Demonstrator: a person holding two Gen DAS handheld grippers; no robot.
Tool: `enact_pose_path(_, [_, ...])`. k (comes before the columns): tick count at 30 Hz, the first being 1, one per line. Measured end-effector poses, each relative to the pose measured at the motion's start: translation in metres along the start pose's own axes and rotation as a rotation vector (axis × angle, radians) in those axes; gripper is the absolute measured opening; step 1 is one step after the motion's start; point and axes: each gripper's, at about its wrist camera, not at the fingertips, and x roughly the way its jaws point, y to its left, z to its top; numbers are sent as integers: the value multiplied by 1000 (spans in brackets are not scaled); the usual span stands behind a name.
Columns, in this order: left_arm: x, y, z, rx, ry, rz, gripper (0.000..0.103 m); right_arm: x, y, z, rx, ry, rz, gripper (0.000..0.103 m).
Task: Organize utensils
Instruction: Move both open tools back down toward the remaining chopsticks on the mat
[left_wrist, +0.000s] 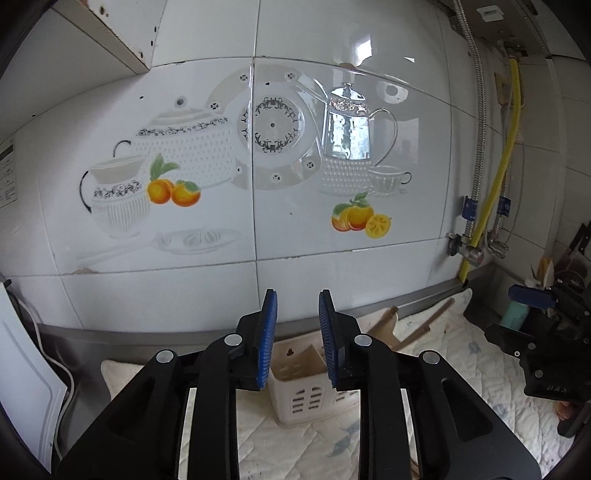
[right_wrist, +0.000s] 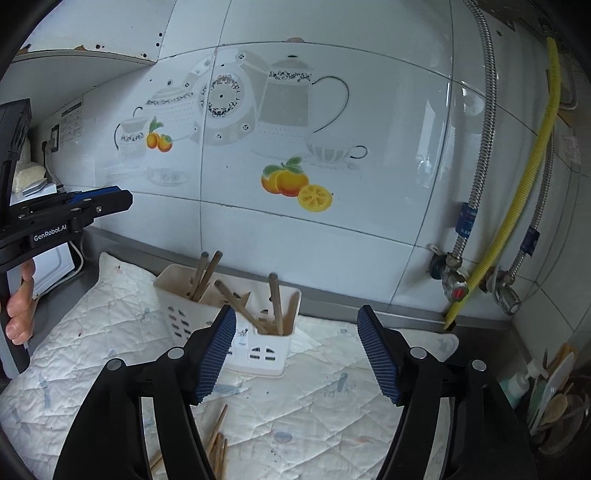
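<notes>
The left gripper (left_wrist: 297, 301) has its jaws parted by a narrow gap with nothing between the blue pads, which point at the tiled wall (left_wrist: 332, 266). Below and just beyond those jaws stands the white slotted utensil holder (left_wrist: 306, 391) on a quilted white mat (left_wrist: 461, 369), and two wooden sticks (left_wrist: 421, 325) lean out past the right pad toward the wall. The right gripper (right_wrist: 296, 314) has its jaws spread wide and empty. The same holder (right_wrist: 258, 354) sits ahead of and slightly left of the gap, partly hidden behind the left pad. Several wooden chopsticks (right_wrist: 275, 304) stand tilted in its compartments: two in the far left one and others in the near right one. More loose chopsticks (right_wrist: 218, 439) lie on the mat (right_wrist: 332, 406) below the left jaw, close to the gripper body. The mat ahead of the right jaw is bare as far as the steel counter edge (right_wrist: 369, 314) at the foot of the wall. Further right, pipes and valves (right_wrist: 458, 284) crowd the corner, with a crock of spoons (right_wrist: 557, 410) beside them. Off to the left, the left gripper hovers above the mat's far end, a hand (right_wrist: 20, 302) on its handle, near a white appliance (right_wrist: 48, 266).
</notes>
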Motion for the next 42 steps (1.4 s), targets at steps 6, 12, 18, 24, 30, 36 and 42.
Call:
enact_pose_path(6, [-37, -3, -27, 4, -4, 14, 50, -25, 10, -29, 37, 18, 39, 66])
enact_pose_path(12, [-67, 4, -74, -63, 55, -1, 56, -42, 23, -77, 80, 80, 87, 66])
enact_pose_path(18, [-91, 5, -128, -87, 116, 7, 56, -54, 34, -136, 116, 156, 116, 66])
enact_pose_path(24, [-104, -4, -179, -64, 189, 5, 56, -67, 42, -196, 151, 225, 132, 53])
enact_pose_path(30, [-114, -14, -213, -70, 242, -26, 56, -73, 45, -240, 178, 294, 144, 27])
enact_pose_path(36, [-119, -25, -237, -58, 282, -38, 56, -80, 49, -256, 181, 303, 139, 17])
enact_pose_path(42, [-121, -29, -252, -72, 311, -41, 56, -79, 66, -247, 154, 275, 173, 17])
